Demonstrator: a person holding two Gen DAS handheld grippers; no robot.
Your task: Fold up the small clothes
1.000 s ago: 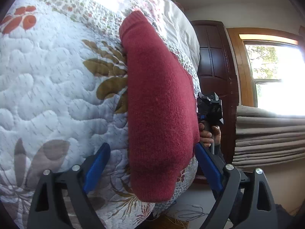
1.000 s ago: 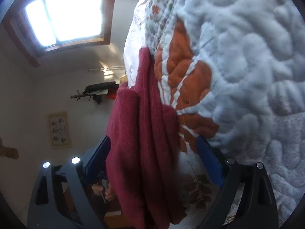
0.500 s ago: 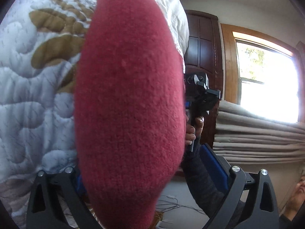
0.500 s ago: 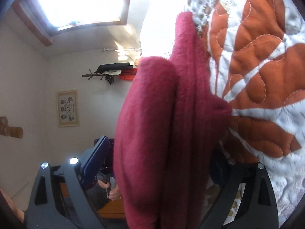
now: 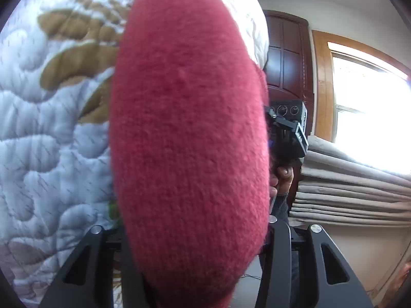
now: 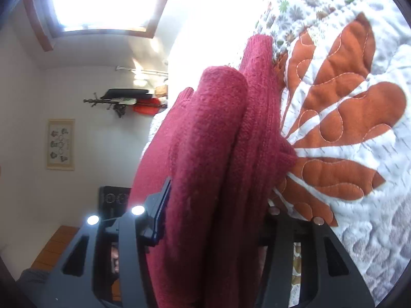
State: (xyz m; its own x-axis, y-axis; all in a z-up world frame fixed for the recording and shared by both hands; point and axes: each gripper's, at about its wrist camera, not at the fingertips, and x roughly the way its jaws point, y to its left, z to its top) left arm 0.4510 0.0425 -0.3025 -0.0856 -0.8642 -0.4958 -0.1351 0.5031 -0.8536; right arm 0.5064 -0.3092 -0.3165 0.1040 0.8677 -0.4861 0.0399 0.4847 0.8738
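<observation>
Change since earlier frame: both grippers' jaws closed in on the garment.
Left gripper (image 5: 191, 233): clamped on red knit sweater (image 5: 187, 138).
Right gripper (image 6: 215, 220): clamped on sweater's folded layers.
Support: sweater at quilt (image 5: 46, 133) edge.

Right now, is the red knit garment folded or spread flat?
Folded: in the right wrist view the red knit garment shows stacked layers with a rolled edge on the quilt.

Nothing here can be read. The framed print (image 6: 61, 144) on the far wall shows small dark figures, too blurred to tell whether any are letters. The quilt (image 6: 341, 138) carries only leaf and flower patterns, and the red knit garment (image 5: 190, 138) shows no label or tag.
</observation>
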